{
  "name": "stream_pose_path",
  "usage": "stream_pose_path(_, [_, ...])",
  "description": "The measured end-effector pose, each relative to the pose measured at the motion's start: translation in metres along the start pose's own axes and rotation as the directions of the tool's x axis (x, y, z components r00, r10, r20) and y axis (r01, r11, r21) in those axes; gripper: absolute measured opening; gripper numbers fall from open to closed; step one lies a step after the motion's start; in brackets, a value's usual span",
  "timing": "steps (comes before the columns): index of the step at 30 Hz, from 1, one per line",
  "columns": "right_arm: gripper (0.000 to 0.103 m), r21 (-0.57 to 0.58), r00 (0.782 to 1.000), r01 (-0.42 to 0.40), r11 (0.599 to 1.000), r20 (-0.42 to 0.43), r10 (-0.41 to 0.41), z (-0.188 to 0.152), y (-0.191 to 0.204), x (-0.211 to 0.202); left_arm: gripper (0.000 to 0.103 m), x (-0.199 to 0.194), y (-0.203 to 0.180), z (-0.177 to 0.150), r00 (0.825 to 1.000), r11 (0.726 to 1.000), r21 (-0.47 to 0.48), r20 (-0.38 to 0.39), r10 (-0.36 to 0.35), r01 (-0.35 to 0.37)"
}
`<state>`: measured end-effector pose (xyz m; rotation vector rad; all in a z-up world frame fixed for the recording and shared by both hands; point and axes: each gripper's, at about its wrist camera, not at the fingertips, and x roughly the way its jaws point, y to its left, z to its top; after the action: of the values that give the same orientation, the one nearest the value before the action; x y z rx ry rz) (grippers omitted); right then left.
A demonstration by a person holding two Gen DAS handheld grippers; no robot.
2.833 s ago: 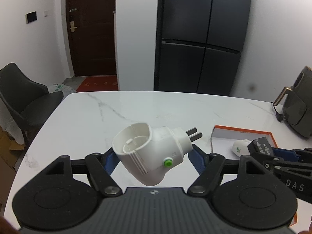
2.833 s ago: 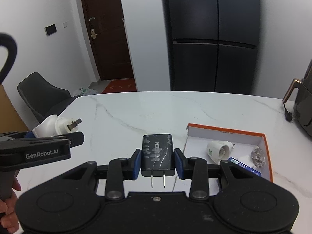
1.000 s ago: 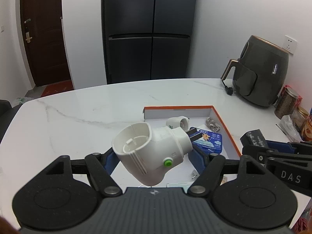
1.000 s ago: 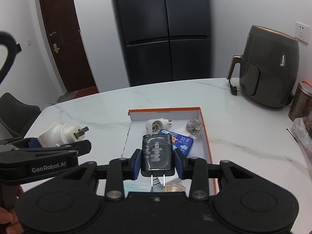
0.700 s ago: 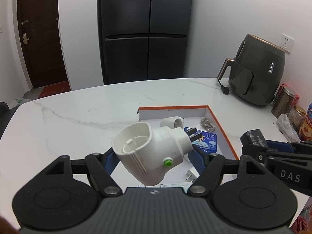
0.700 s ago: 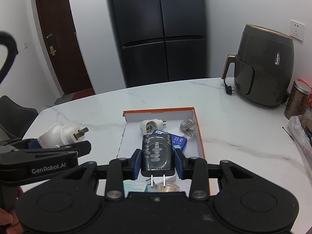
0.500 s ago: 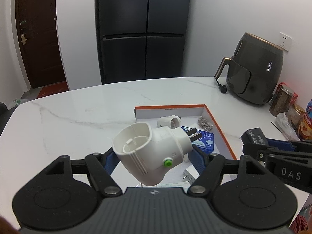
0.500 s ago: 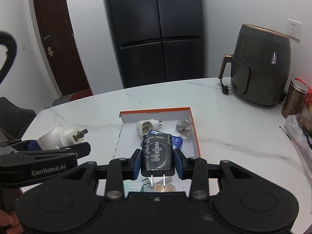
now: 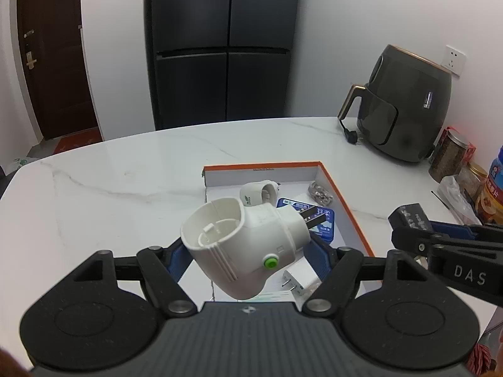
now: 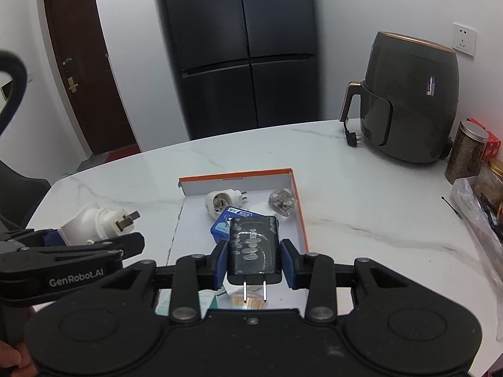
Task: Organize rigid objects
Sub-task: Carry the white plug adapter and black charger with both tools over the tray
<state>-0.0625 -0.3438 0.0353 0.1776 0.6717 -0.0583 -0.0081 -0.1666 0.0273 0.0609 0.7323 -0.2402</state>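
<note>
My left gripper [image 9: 246,251] is shut on a white socket adapter [image 9: 245,245] with a green button, its prongs pointing to the right. My right gripper [image 10: 254,260] is shut on a black charger [image 10: 254,245], prongs toward the camera. Both hover over the near end of an orange-rimmed box [image 10: 235,178] on the white marble table [image 9: 110,194]. In the box lie a small white plug adapter [image 10: 220,201], a blue pack [image 9: 320,220], a clear crinkled piece [image 10: 282,202] and a small white charger [image 9: 298,281]. The left gripper [image 10: 94,238] shows at the left of the right wrist view.
A dark air fryer [image 9: 405,106] stands at the table's back right, its cord plug [image 10: 353,138] lying beside it. Jars [image 10: 468,154] and a plastic bag [image 10: 481,220] crowd the right edge. A black fridge [image 9: 220,47] and a brown door [image 10: 81,78] are behind.
Both views have swung right since the earliest frames: the box now lies centred ahead and closer. Over the last second it drifted a little left. Both grips are unchanged.
</note>
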Motion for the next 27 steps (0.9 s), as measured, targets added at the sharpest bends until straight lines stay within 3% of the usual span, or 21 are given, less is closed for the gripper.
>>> stream_pose_path(27, [0.044,-0.01,1.0,-0.012,1.0,-0.013,0.012,0.007,-0.008,0.015,0.076,0.027,-0.021,0.0,0.999,1.0,0.009,-0.052,-0.016,0.017])
